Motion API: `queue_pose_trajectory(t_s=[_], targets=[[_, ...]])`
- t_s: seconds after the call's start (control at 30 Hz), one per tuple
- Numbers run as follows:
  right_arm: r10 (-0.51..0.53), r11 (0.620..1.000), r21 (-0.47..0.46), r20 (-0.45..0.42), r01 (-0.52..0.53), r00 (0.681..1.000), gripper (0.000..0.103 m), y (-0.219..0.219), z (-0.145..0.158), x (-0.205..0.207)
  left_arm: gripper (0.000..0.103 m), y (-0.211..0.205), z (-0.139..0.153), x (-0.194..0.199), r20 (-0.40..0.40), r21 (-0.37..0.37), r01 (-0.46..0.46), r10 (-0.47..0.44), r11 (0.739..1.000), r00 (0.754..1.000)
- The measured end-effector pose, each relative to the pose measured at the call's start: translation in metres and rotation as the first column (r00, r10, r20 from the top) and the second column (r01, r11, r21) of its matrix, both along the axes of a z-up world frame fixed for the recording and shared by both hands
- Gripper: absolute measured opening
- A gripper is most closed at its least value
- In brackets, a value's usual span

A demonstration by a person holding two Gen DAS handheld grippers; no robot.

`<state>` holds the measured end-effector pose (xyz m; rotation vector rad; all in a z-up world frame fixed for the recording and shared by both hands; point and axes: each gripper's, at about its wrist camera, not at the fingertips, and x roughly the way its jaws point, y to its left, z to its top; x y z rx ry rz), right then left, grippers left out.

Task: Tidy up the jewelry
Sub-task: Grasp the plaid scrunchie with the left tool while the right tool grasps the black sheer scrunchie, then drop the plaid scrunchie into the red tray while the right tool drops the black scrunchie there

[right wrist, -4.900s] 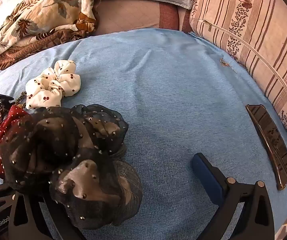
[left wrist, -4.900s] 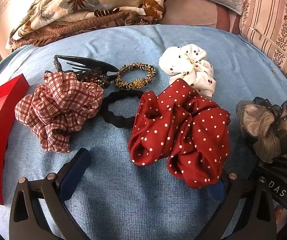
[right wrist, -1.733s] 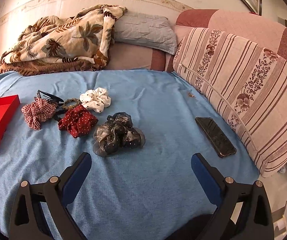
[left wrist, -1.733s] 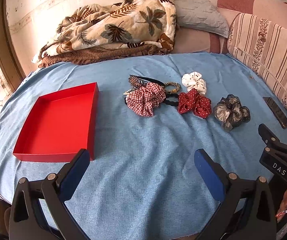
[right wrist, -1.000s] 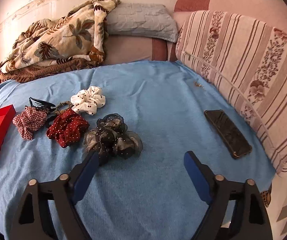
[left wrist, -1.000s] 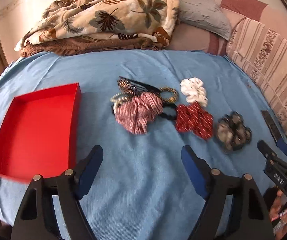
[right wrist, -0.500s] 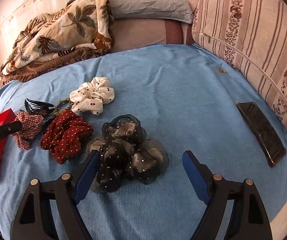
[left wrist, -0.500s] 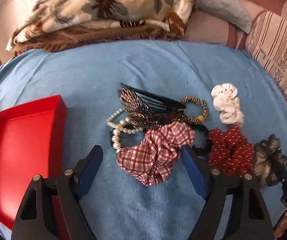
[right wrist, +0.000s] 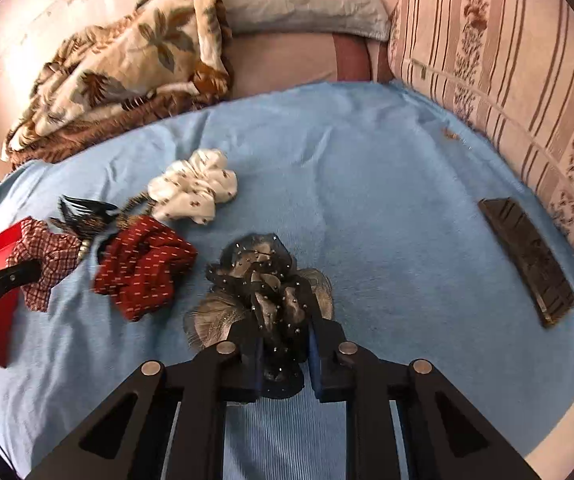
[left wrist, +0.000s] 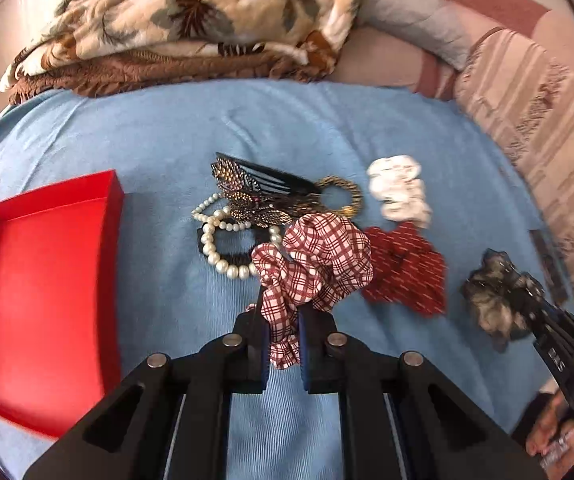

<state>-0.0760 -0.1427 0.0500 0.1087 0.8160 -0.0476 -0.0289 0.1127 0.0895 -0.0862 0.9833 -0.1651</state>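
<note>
Blue bedspread [right wrist: 367, 208]: four scrunchies, two clamped by tools.

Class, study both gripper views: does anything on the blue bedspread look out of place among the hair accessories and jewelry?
Yes: a dark phone lies apart on the blue bedspread near the striped cushion, well away from the pile. It is neither jewelry nor a hair accessory, so it looks unrelated to the sorting.

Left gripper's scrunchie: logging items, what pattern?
Red-and-white plaid scrunchie, clearest in the left wrist view.
</note>
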Motion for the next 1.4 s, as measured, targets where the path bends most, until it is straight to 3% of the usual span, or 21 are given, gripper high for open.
queue_pose_trajectory(t_s=[0.13, 0.3, 0.5, 0.6, 0.73, 0.9, 1.13, 1.23, 1.3, 1.4], targets=[[0.050, 0.999, 0.007, 0.053, -0.051, 0.997, 0.018, 0.016, 0.026, -0.019, 0.011, 0.023, 0.029, -0.029, 0.051, -0.022, 0.000, 0.001, 1.000, 0.999], [0.143, 0.989, 0.036, 0.072, -0.146, 0.987, 0.018, 0.053, 0.050, -0.018, 0.011, 0.079, 0.043, -0.039, 0.070, 0.000, -0.104, 0.104, 0.995, 0.992], [0.329, 0.938, 0.097, 0.058, -0.334, 0.942, 0.018, 0.137, 0.064, 0.003, 0.011, 0.165, 0.032, -0.030, 0.042, 0.062, -0.291, 0.289, 0.955, 0.956], [0.408, 0.905, 0.106, 0.052, -0.411, 0.912, 0.018, 0.186, 0.066, 0.018, 0.011, 0.208, 0.026, -0.022, 0.029, 0.053, -0.364, 0.363, 0.930, 0.931], [0.487, 0.864, 0.121, 0.039, -0.488, 0.872, 0.018, 0.252, 0.062, 0.048, 0.011, 0.254, 0.015, -0.004, 0.015, 0.056, -0.431, 0.431, 0.901, 0.902], [0.553, 0.829, 0.099, 0.006, -0.551, 0.833, 0.019, 0.321, 0.046, 0.080, 0.011, 0.285, 0.002, 0.016, 0.002, 0.084, -0.464, 0.466, 0.882, 0.885], [0.560, 0.828, 0.070, -0.067, -0.556, 0.826, 0.019, 0.371, 0.010, 0.118, 0.014, 0.300, -0.018, 0.031, -0.027, 0.097, -0.477, 0.482, 0.873, 0.876], [0.557, 0.830, 0.049, -0.085, -0.555, 0.826, 0.024, 0.378, 0.002, 0.128, 0.027, 0.306, -0.020, 0.033, -0.031, 0.079, -0.486, 0.490, 0.870, 0.871], [0.552, 0.834, 0.042, -0.085, -0.551, 0.829, 0.029, 0.379, -0.001, 0.129, 0.045, 0.310, -0.016, 0.032, -0.015, 0.054, -0.497, 0.499, 0.866, 0.867], [0.548, 0.837, 0.038, -0.078, -0.547, 0.833, 0.041, 0.377, 0.000, 0.132, 0.052, 0.312, -0.010, 0.028, 0.000, 0.016, -0.496, 0.496, 0.868, 0.868]])
